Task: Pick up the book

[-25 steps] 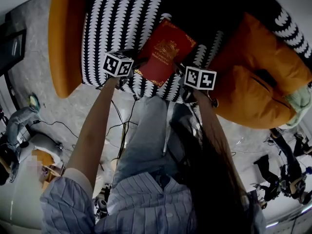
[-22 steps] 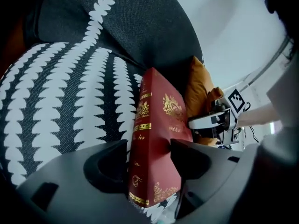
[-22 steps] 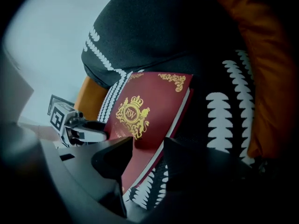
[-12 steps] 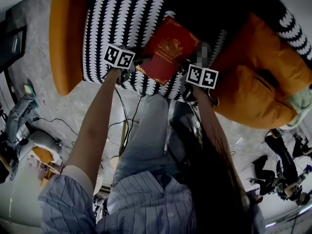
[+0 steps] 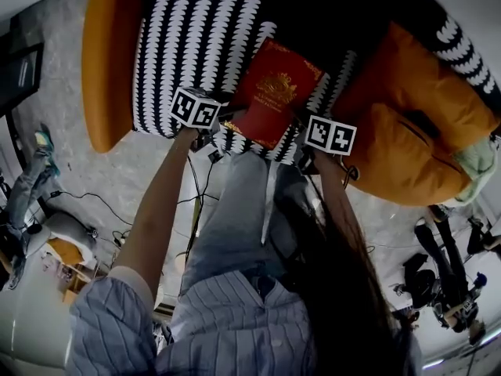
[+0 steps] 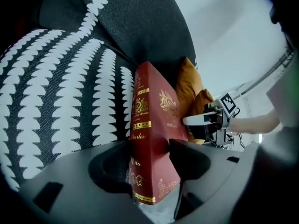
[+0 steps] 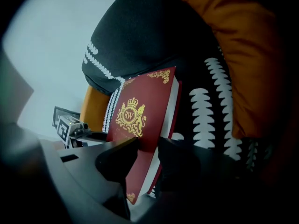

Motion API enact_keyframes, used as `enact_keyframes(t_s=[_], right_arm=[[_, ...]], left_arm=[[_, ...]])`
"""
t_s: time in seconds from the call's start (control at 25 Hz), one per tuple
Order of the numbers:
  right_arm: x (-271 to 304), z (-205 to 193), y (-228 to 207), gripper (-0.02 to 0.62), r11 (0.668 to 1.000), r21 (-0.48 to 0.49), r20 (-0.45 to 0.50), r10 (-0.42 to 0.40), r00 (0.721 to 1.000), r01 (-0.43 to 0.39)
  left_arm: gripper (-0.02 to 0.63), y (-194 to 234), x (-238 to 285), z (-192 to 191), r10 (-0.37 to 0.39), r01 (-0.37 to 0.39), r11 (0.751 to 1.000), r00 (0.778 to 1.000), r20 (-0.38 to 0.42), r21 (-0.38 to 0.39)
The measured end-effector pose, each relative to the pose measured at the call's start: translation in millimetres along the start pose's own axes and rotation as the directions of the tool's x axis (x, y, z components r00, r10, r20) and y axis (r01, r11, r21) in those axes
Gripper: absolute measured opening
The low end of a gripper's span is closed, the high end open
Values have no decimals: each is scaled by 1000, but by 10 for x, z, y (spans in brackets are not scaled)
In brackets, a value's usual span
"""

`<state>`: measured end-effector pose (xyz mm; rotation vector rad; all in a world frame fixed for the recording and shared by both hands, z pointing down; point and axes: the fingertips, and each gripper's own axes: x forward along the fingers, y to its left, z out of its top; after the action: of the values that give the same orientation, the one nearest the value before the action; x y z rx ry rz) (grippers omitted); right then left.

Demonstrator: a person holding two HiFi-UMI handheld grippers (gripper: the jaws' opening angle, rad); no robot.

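1. Red leather-look boards with a gold crest mark my target: the dark red hardback book (image 5: pixel 270 92) lies face up over the black seat cushion with white zigzag stripes (image 5: pixel 184 41), which sits in the orange upholstered armchair (image 5: pixel 106 84). The book's near edge is at the front of the seat, toward me
2. My left gripper (image 5: pixel 225 121) has the book's near left corner. In the left gripper view the spine end stands between the two pads, one on each cover, and they pinch it firmly
3. My right gripper (image 5: pixel 299 125) is on the near right corner. Its jaws have just been closing, and the right gripper view shows the page edge between them, one pad on the crested front cover and the other on the back
4. I judge that both grasps are made and the lift is the step in hand. I cannot tell whether the far edge is clear of the cushion
5. Next I would raise both hands together at the same pace and keep their spacing fixed, so the book neither twists nor slides. Both bites are shallow, near the corners, so I would go slowly
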<state>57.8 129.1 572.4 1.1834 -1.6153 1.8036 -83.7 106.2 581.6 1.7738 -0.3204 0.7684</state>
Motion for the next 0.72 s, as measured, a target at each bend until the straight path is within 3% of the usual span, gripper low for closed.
enact_keyframes(t_s=[0.12, 0.28, 0.48, 0.72], right_arm=[[96, 30, -147, 144, 1000, -30, 27, -7, 1000, 7], [80, 158, 2, 143, 990, -141, 44, 0, 999, 6], [-257, 326, 328, 141, 962, -274, 90, 20, 996, 6], [-683, 382, 677, 141, 938, -347, 165, 38, 986, 22]], left_arm=[[270, 69, 190, -38, 8, -8, 1000, 1000, 18, 7], [270, 72, 117, -5, 16, -17, 1000, 999, 50, 15], [270, -199, -158, 117, 46, -53, 997, 990, 133, 48], [270, -581, -521, 192, 71, -89, 994, 970, 231, 69]])
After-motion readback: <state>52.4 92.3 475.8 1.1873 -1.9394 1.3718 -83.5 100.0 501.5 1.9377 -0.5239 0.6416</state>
